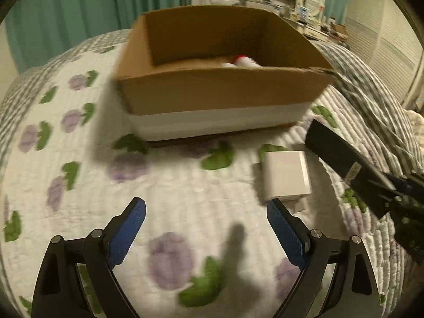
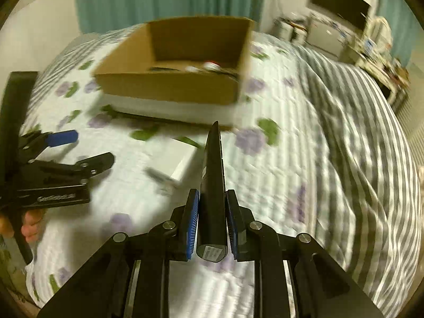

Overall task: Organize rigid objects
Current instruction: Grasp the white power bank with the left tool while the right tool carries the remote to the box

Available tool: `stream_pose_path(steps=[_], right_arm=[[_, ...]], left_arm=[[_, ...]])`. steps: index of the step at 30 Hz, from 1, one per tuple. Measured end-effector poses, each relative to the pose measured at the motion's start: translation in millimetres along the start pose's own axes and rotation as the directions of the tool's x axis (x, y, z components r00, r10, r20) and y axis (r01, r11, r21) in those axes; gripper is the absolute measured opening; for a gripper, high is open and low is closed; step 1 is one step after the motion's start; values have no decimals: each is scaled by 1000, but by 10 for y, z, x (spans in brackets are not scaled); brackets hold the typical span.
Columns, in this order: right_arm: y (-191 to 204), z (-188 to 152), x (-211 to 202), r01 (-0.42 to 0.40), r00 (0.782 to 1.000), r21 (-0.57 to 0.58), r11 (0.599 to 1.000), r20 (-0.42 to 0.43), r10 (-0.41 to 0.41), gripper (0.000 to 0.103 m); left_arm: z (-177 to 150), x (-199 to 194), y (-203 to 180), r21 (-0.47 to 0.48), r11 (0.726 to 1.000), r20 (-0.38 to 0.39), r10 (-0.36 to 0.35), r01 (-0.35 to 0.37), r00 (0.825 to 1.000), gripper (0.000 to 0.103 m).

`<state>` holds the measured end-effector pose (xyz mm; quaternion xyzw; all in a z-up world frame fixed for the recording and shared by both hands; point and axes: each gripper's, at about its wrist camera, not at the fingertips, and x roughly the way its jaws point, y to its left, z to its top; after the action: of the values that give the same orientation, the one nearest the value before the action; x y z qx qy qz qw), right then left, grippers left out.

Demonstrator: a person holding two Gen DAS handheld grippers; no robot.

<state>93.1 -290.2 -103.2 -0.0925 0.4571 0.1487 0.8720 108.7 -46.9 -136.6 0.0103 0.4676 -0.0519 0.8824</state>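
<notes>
The long flat black rectangular bar, perhaps a remote control though its face is too dark to read, is pinched between the blue pads of the right gripper and held above the bed, in front of the open brown cardboard box; no earlier view is at hand for comparison. The white quilt printed with purple flowers and green leaves covers the bed under the box, and a grey-and-white striped blanket lies to the box's right. Inside the box, a white item with a red tip shows only partly above the near wall and is too blurred to identify. A small white rectangular block, possibly a charger, lies on the quilt in front of the box's right corner. The left gripper hovers over the quilt before the box, its jaws spread wide with nothing between them. In the right wrist view, only fingertips of the person's hand show at the frame edge.
</notes>
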Motion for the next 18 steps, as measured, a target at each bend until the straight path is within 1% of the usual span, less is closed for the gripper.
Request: stream_pose_path(steps=[3,8,12,14,16,18], right_arm=[[-108,-71,67,19,1000,9,1000,-8,-19,20],[-124,-35,22,33,999,-12,999,36,-33,20],[-143,1,8,40,998,-17,999,58,-39,20],[-159,-8,25,41,997,-14,999,62,-40,20],[-164,-26,45,40,997,-11,999,63,-40,20],[-172,-38,49,37,997,-8,999,65,-36,20]], left_arm=[[44,81,-159,18,999,-11,-39,40,999,94],[128,237,-404,68,995,-23,-72,73,997,94],[175,369,-479,63,994,-38,-86,89,996,94],[185,439,-498,52,993,-55,-105,108,993,93],[186,515,-534,54,991,-80,-116,120,990,87],[184,539,-568,73,990,-87,-112,118,990,70]])
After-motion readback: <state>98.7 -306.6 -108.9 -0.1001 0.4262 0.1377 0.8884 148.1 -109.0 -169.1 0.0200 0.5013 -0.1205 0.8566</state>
